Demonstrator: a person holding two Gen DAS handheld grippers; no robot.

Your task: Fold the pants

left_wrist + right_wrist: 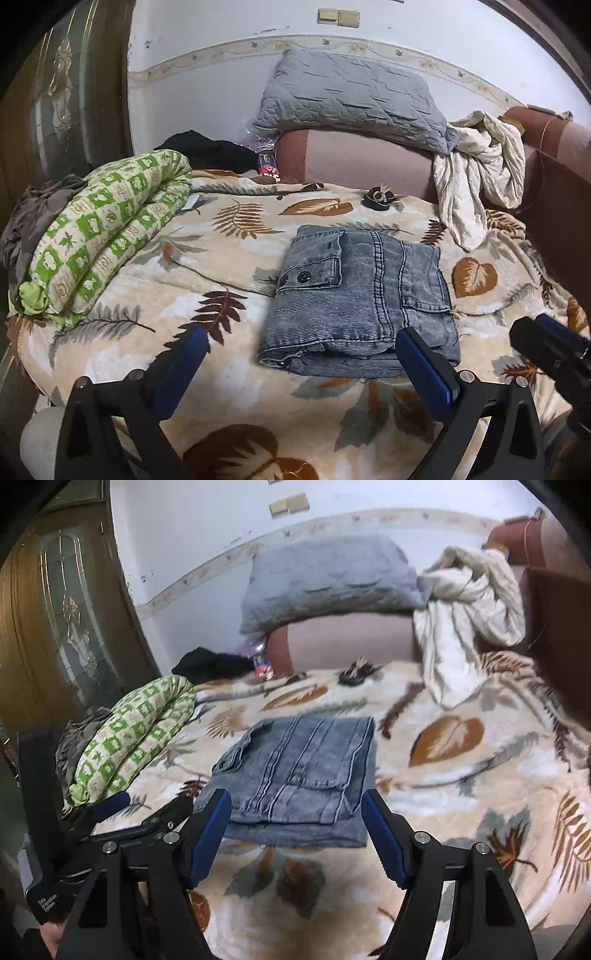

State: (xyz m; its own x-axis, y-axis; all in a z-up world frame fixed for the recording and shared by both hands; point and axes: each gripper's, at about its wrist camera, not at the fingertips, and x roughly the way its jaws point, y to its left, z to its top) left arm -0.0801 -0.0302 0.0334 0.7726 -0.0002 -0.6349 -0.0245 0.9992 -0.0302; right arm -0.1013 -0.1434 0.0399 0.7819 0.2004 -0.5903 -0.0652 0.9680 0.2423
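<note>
**The pants lie folded, and both my tongs are off them**

The pants (360,299) lie in a compact grey denim packet in the middle of the bed, on the leaf-patterned blanket (229,384). I judge the folding to be finished or very close to it: the layers sit one on another, the near edge is thick and quite even, and the button flap shows on the left side of the top layer.

My left tongs (301,365) are spread wide, with nothing between the blue pads. They hang above the near edge of the packet, not touching it. My right tongs (295,830) are also spread and empty, just before the same near edge. I think I hold both a little back and above so that the fold is not disturbed and I can check its shape.

The space around the packet is bare blanket, which is probably why I folded here. The green checked quilt (107,236) is rolled at the left, the grey pillow (354,99) leans at the far side on the pink cushion (365,155), and a cream cloth (476,170) hangs at the far right.

I see no real container in the scene, no basket or box, so the pants are in nothing; they only rest on the blanket.
</note>
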